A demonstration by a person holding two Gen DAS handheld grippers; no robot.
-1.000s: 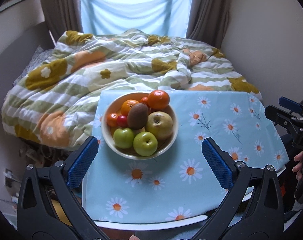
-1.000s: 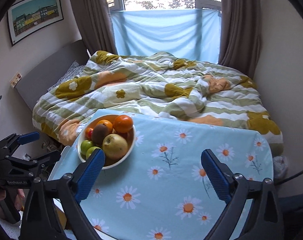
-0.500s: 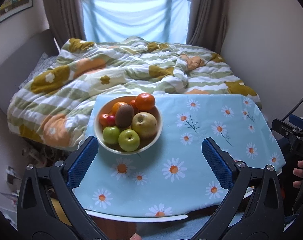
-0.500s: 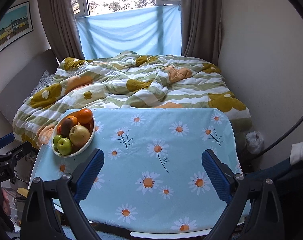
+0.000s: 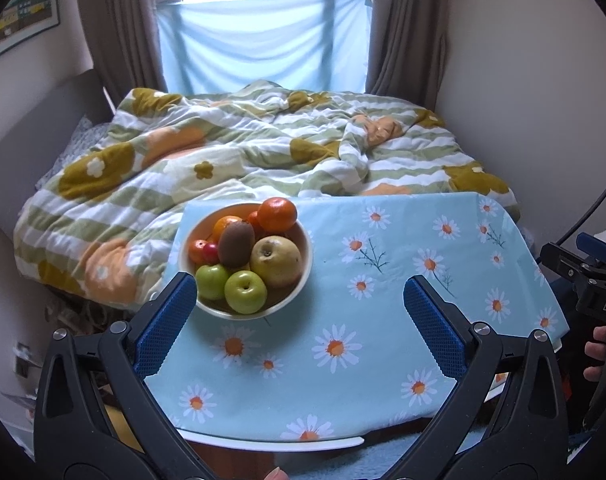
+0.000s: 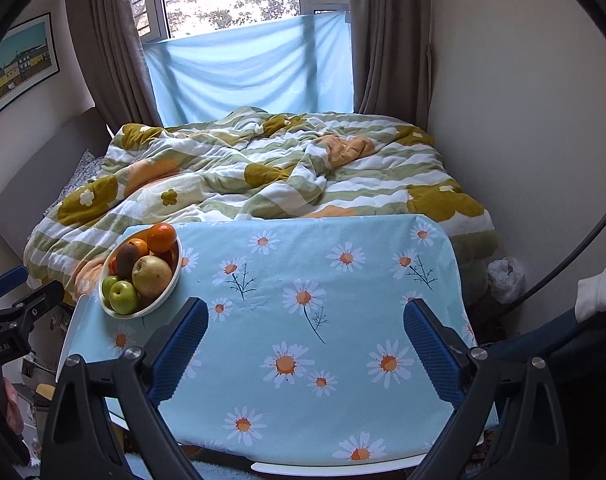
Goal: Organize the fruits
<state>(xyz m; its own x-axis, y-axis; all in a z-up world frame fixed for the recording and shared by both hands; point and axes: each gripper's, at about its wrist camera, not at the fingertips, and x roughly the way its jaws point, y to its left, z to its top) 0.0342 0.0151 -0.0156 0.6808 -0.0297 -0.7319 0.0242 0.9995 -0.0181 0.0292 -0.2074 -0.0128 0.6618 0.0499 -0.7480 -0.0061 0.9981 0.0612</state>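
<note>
So the fruit's all piled in one cream bowl [image 5: 305, 256] sitting at the far-left corner of the table [image 5: 383, 360], the one with the light blue daisy cloth, right up against the bed. Both tools are empty with their jaws spread wide: the left gripper [image 5: 299, 320] hangs just in front of the bowl, its left finger nearly at the rim, while the right gripper [image 6: 305, 344] hovers over bare cloth, well apart from the fruit.

Handling-wise, my guess: the two green apples [image 5: 245, 291] at the front are firm and smooth, so they could slip unless you pinch across the widest part. The big yellowish pear-looking fruit [image 5: 275, 261] is probably the heaviest, so take it around the belly. The kiwi [image 5: 235, 243] stands on end, fuzzy, decent grip, squeeze gently across the short side. The orange [image 5: 277, 214] perched on top is the easiest pick since nothing rests on it. Small red and orange bits [image 5: 203, 251] at the left are half buried — can't really tell what they are. Could all be fake fruit and lighter than it looks, no way to know from here.

Writing: the right tool's body at the edge of the left camera reads "DAS" before it's cut off, and the left tool in the right camera shows "enRobot.AI" — the start is out of frame.
</note>
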